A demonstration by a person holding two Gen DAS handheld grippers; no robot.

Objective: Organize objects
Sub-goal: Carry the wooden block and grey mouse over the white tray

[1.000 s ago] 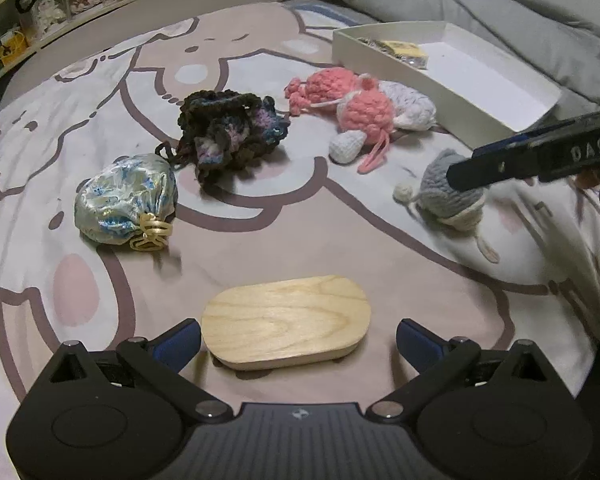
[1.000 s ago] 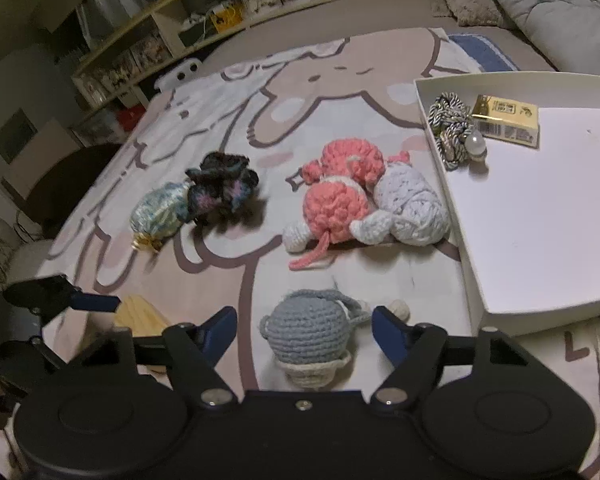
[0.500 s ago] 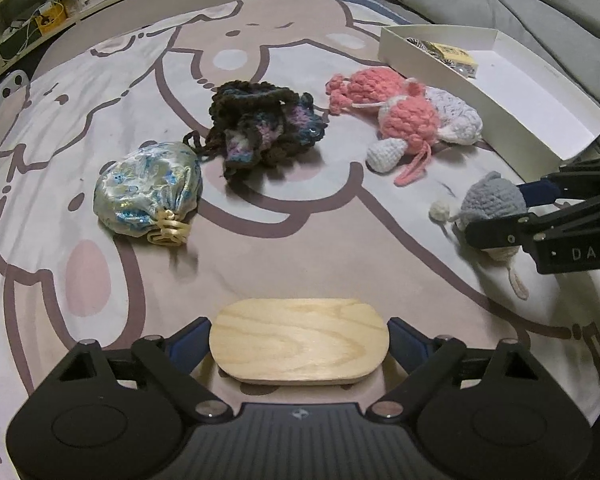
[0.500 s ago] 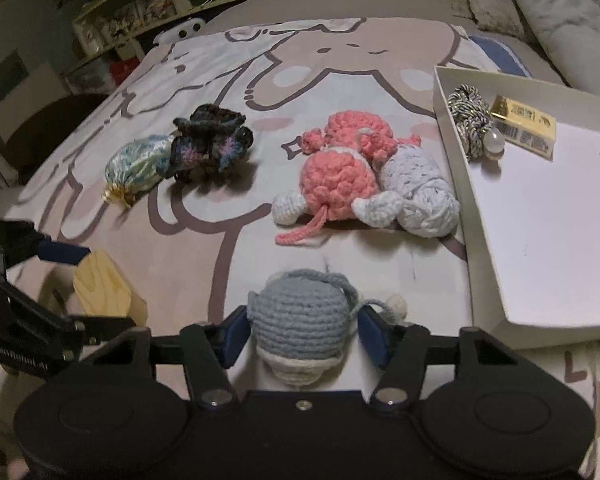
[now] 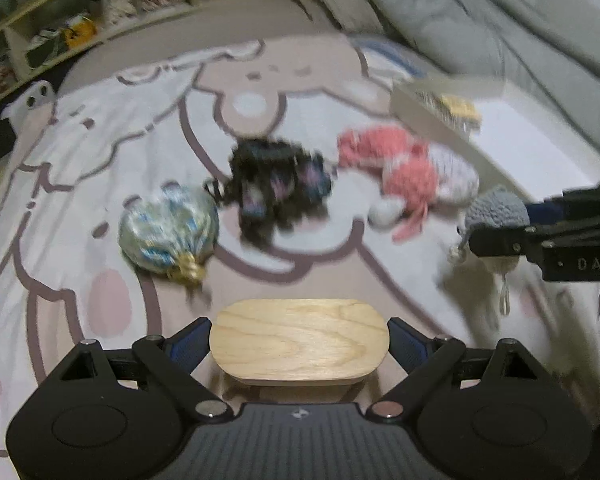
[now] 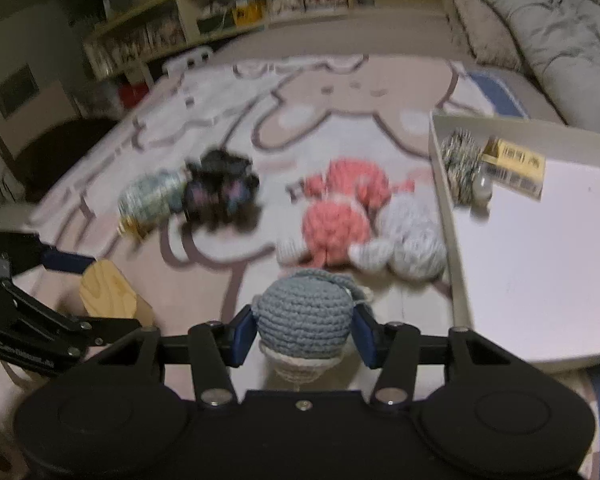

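A grey crochet toy (image 6: 300, 312) with a cream base sits between the blue pads of my right gripper (image 6: 304, 332), whose jaws are closing and press on both its sides. From the left wrist view the same grey crochet toy (image 5: 496, 208) shows at the right, a little above the bedspread, in my right gripper (image 5: 508, 226). My left gripper (image 5: 300, 344) is shut on an oval wooden block (image 5: 300, 340), with a pad against each end. The wooden block (image 6: 104, 292) also shows at the left of the right wrist view.
A white tray (image 6: 540, 280) lies to the right with a striped cord (image 6: 460, 168) and a yellow box (image 6: 516, 164) in its far corner. On the cartoon bedspread lie a pink-and-white crochet toy (image 6: 340, 216), a dark crochet pouch (image 6: 220, 192) and a satin pouch (image 6: 148, 200). Shelves stand behind.
My right jaws have closed in on the grey toy, and it has come up off the bedspread. My left jaws have closed onto the wooden block's ends.
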